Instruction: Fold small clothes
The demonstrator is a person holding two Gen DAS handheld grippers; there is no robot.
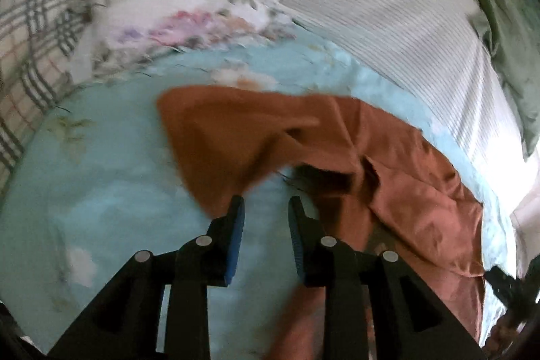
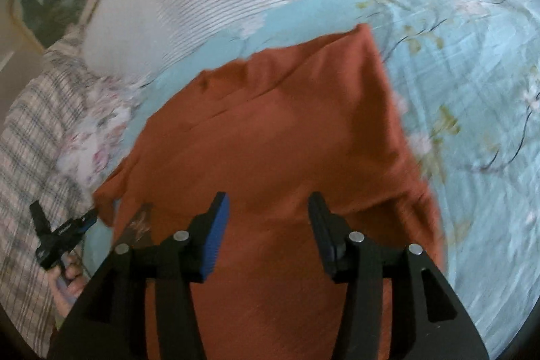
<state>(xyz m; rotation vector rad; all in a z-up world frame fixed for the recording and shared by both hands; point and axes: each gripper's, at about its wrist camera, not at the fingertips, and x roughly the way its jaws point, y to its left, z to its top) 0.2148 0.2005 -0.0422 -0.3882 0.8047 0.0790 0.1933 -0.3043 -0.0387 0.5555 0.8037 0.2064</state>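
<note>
A rust-orange garment [image 1: 337, 150] lies rumpled on a light blue floral bedsheet [image 1: 111, 177]. In the left wrist view it spreads ahead and to the right of my left gripper [image 1: 266, 201], which is open and empty, with its tips at the cloth's near edge. In the right wrist view the garment [image 2: 276, 130] fills the centre, one corner pointing away. My right gripper [image 2: 268, 201] is open and empty just above the cloth. The left gripper [image 2: 64, 228] also shows at the garment's left edge, held by a hand.
A white striped pillow [image 1: 388, 12] lies behind the garment. A floral pillow [image 1: 175, 5] and a plaid cover [image 1: 30, 56] lie to the left. A green floral cloth [image 1: 506, 32] is at the far right. The blue sheet [image 2: 472, 90] extends right of the garment.
</note>
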